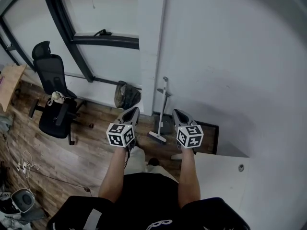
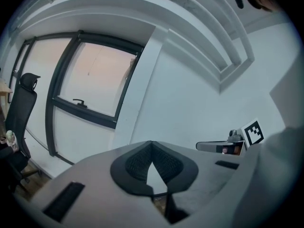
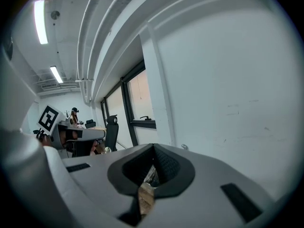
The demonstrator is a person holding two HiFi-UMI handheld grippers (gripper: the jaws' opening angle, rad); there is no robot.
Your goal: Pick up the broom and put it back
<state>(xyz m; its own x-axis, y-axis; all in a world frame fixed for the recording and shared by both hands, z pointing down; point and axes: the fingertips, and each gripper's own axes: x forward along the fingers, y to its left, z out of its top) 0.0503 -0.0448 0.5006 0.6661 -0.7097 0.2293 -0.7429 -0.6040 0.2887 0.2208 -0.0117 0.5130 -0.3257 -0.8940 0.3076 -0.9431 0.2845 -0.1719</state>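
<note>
Wall [image 1: 225, 56]: white, fills the upper right of the head view and most of both gripper views.

Floor [image 1: 91, 152]: wood planks, lower left. A white cable [image 1: 26, 166] lies on it near the left edge.

Window [image 1: 103, 37]: dark frame, set in the wall left of a white pillar. Handle on the lower bar.

Table [image 1: 220, 171]: white, lower right, beside the person's right arm.

Chair [image 1: 55, 107]: black office chair with headrest, on the floor below the window. Pale item on its seat, not identifiable.

Bag [image 1: 127, 95]: dark, against the wall base just left of the pillar.

Broom [image 1: 162, 110]: upright against the wall right of the pillar, handle up, head on the floor. In the head view it stands between the two grippers and beyond their tips. Neither one touches it.

Left gripper [image 1: 130, 110]: held out toward the wall. In its own view [image 2: 151, 146] the jaws are together at the tips with nothing between them.

Right gripper [image 1: 180, 113]: held out level with the left, well apart from it. In its own view [image 3: 153, 148] the jaws are together, nothing gripped; only floor shows through the gap behind the tips.

Both arms are bare and extended.
</note>
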